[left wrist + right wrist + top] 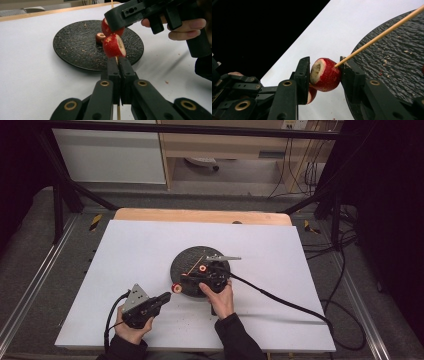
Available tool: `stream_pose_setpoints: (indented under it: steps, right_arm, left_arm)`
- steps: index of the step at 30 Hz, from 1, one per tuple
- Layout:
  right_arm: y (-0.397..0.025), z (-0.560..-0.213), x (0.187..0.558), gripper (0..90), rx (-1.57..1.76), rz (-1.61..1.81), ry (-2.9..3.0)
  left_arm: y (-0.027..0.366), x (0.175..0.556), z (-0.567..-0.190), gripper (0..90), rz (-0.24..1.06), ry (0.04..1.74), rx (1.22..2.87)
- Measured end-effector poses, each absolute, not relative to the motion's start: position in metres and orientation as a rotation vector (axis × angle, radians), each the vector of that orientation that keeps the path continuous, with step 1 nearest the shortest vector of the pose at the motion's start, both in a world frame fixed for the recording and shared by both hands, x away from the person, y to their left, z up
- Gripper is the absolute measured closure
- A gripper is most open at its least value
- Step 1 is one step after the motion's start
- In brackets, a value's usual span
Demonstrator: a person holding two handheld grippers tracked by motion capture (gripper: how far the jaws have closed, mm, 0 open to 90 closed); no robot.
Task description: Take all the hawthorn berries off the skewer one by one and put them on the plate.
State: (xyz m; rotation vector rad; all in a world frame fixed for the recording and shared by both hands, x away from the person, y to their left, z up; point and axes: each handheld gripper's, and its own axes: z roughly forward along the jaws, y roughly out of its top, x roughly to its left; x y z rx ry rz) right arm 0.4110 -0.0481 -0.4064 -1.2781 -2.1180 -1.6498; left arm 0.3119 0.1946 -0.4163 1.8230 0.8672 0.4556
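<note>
A thin wooden skewer (382, 35) carries two red cored fruit pieces. My left gripper (117, 65) is shut on the skewer just below the lower fruit piece (113, 46). My right gripper (324, 72) is shut on the upper fruit piece (327, 78), with the skewer passing through it. In the high view the left gripper (168, 295) sits at the plate's near-left edge and the right gripper (189, 282) reaches across from the right. A third fruit piece (100, 37) lies on the black round plate (75, 47).
The plate (186, 260) rests mid-table on a white sheet (130, 250), with crumbs scattered on it. A wooden table edge (200, 215) runs along the back. Black cables (280, 297) trail from the grippers to the right and near left.
</note>
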Motion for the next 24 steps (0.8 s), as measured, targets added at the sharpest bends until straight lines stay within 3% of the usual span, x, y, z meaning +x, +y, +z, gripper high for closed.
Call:
stream_pose_setpoints:
  steps: [24]
  right_arm:
    - [-0.061, -0.389, 0.425, 62.4, -1.350, -1.704, -2.143]
  left_arm:
    - [0.197, 0.310, -0.413, 88.5, 0.464, 0.862, 1.799]
